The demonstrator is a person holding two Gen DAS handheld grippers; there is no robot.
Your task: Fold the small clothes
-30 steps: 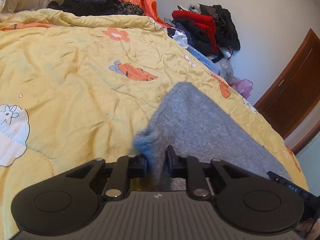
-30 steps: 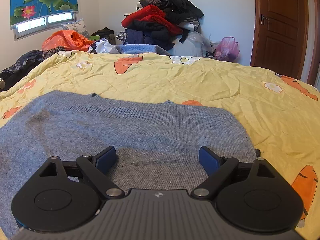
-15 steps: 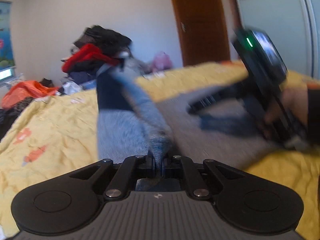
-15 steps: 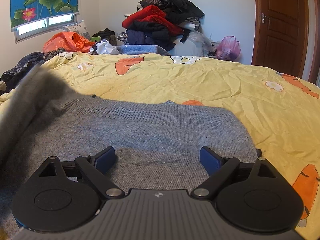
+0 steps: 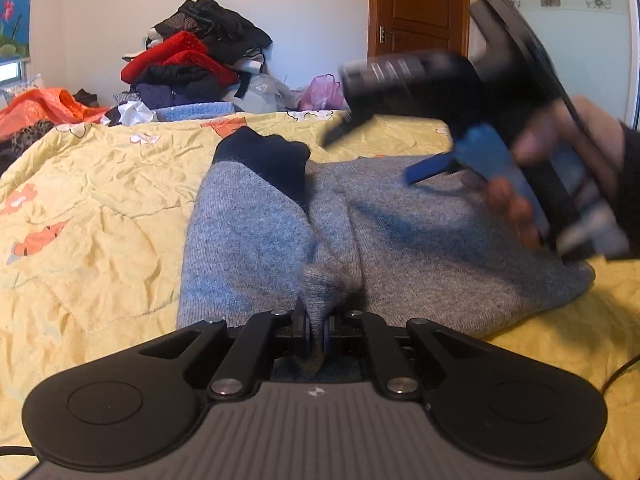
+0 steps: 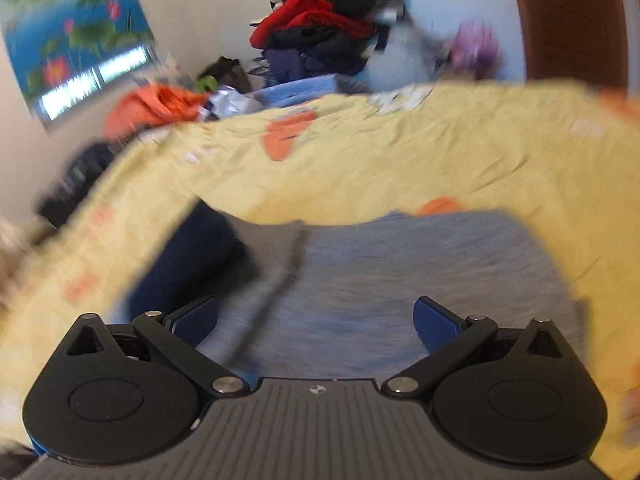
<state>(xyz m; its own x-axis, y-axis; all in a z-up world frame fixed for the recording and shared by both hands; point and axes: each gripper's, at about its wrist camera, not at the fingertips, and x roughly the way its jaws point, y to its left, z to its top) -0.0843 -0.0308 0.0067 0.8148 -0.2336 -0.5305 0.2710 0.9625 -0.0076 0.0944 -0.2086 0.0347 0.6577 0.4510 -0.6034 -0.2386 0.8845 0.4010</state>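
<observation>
Since a second ago: sleeve with dark cuff [image 5: 264, 160] swung over onto grey sweater [image 5: 440, 248], which lies on yellow quilt [image 5: 92, 216]. Sleeve's long axis runs from left gripper [image 5: 316, 328] away toward the cuff. Left gripper clamped on sleeve fabric. Right gripper [image 6: 316, 320] above sweater, nearer its bare half, jaws wide, holding nothing, blurred.

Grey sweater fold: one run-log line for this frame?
left gripper shut on grey sweater | sleeve folded over body | right gripper open, above sweater | yellow bedspread
</observation>
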